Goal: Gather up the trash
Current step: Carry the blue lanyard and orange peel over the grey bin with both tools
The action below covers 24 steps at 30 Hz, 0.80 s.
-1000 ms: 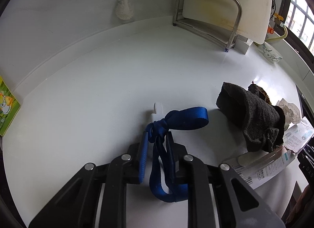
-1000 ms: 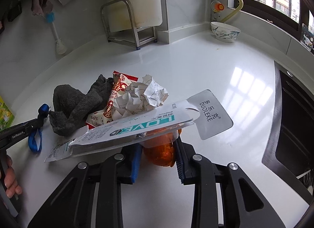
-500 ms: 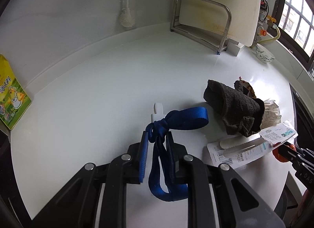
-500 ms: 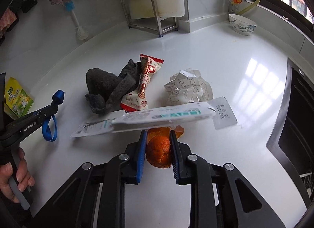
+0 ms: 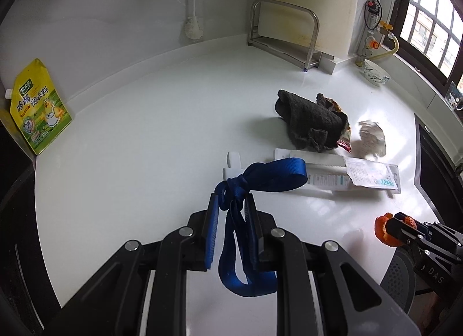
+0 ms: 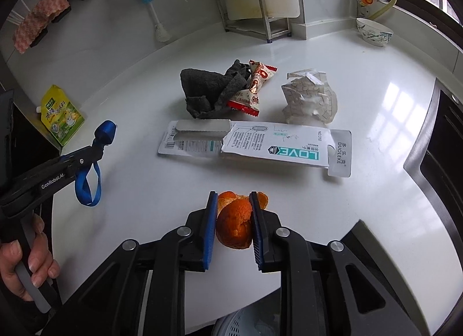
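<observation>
My right gripper (image 6: 233,200) is shut on an orange peel (image 6: 235,224) and holds it above the counter's front edge; it also shows in the left wrist view (image 5: 383,229). My left gripper (image 5: 231,200) is shut on a blue strap (image 5: 260,180) with a white clip (image 5: 233,164), held above the counter; it shows in the right wrist view (image 6: 102,136). On the white counter (image 6: 361,191) lie a long white package (image 6: 257,146), a red snack wrapper (image 6: 254,87), a crumpled paper ball (image 6: 311,97) and a dark grey cloth (image 6: 211,90).
A metal rack (image 6: 249,9) with a cutting board stands at the back wall. A bowl (image 6: 374,31) sits at the back right, a yellow-green pouch (image 6: 62,114) at the left edge. A dark sink (image 6: 442,145) lies right. A white basket (image 6: 249,324) shows below the counter edge.
Both grippers have pulled back and up from the trash pile. The right gripper carried the orange peel out from under the long package, which now lies flat on the counter.
</observation>
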Each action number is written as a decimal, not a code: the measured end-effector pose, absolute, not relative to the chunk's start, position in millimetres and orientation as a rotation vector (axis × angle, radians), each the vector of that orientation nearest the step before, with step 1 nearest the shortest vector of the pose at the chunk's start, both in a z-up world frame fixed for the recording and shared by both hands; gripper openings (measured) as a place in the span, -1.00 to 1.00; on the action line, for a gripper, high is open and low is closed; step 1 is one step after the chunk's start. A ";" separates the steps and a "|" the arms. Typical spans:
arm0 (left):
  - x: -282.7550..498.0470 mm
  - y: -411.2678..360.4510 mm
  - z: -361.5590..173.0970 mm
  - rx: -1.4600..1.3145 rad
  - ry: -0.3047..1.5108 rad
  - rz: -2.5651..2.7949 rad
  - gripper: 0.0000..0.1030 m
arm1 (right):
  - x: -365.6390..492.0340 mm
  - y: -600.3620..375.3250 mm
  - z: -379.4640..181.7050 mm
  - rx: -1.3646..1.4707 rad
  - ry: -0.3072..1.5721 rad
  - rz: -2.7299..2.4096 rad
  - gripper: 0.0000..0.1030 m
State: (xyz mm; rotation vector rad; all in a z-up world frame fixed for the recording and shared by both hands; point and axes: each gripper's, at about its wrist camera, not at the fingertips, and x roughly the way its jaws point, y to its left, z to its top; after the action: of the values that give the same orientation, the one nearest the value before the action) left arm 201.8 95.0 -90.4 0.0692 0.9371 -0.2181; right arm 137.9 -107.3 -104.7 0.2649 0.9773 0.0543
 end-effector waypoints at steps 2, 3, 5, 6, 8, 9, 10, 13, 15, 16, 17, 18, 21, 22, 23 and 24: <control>187.5 90.3 -87.4 0.067 0.935 -0.218 -0.63 | 127.4 -110.8 -100.9 0.264 0.970 0.063 -0.59; 179.6 87.7 -85.7 0.065 0.933 -0.217 -0.63 | 123.0 -113.3 -99.0 0.262 0.968 0.067 -0.59; 166.3 81.6 -83.2 0.061 0.934 -0.217 -0.63 | 111.4 -118.3 -95.0 0.259 0.962 0.076 -0.59; 159.3 77.7 -82.0 0.059 0.934 -0.217 -0.63 | 106.0 -120.5 -93.0 0.257 0.960 0.080 -0.59; 144.9 69.4 -79.3 0.056 0.937 -0.220 -0.63 | 93.0 -125.9 -89.3 0.247 0.956 0.087 -0.59; 137.4 64.6 -77.6 0.054 0.937 -0.220 -0.64 | 86.0 -129.1 -87.9 0.243 0.954 0.089 -0.59; 130.3 59.6 -75.8 0.055 0.937 -0.222 -0.63 | 79.0 -132.9 -86.4 0.240 0.951 0.090 -0.59; 109.8 45.0 -69.5 0.064 0.929 -0.226 -0.63 | 57.3 -146.7 -82.8 0.236 0.944 0.087 -0.59; 96.9 35.8 -64.9 0.068 0.916 -0.230 -0.63 | 43.9 -156.7 -81.3 0.235 0.943 0.081 -0.59; 91.0 31.0 -63.0 0.072 0.910 -0.229 -0.63 | 37.8 -161.8 -80.8 0.235 0.943 0.080 -0.59; 85.5 26.5 -61.4 0.074 0.906 -0.230 -0.63 | 31.7 -166.2 -80.3 0.235 0.944 0.078 -0.59; 79.8 22.0 -60.4 0.074 0.903 -0.229 -0.63 | 25.4 -170.7 -80.0 0.233 0.944 0.076 -0.59; 63.6 9.2 -61.5 0.076 0.908 -0.231 -0.63 | 7.9 -182.0 -80.7 0.231 0.946 0.072 -0.59; 57.6 4.5 -62.8 0.079 0.911 -0.233 -0.63 | 2.2 -185.3 -81.6 0.231 0.947 0.071 -0.59; 51.7 -0.3 -64.0 0.083 0.915 -0.236 -0.63 | -3.3 -188.7 -82.6 0.232 0.949 0.070 -0.59; 45.8 -5.4 -65.7 0.087 0.921 -0.242 -0.63 | -8.5 -191.9 -83.7 0.234 0.951 0.069 -0.59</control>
State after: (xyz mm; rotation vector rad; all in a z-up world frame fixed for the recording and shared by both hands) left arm 45.8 -5.4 -65.7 0.0870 0.9207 -0.2416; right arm -8.5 -191.9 -83.7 0.2337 0.9509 0.0689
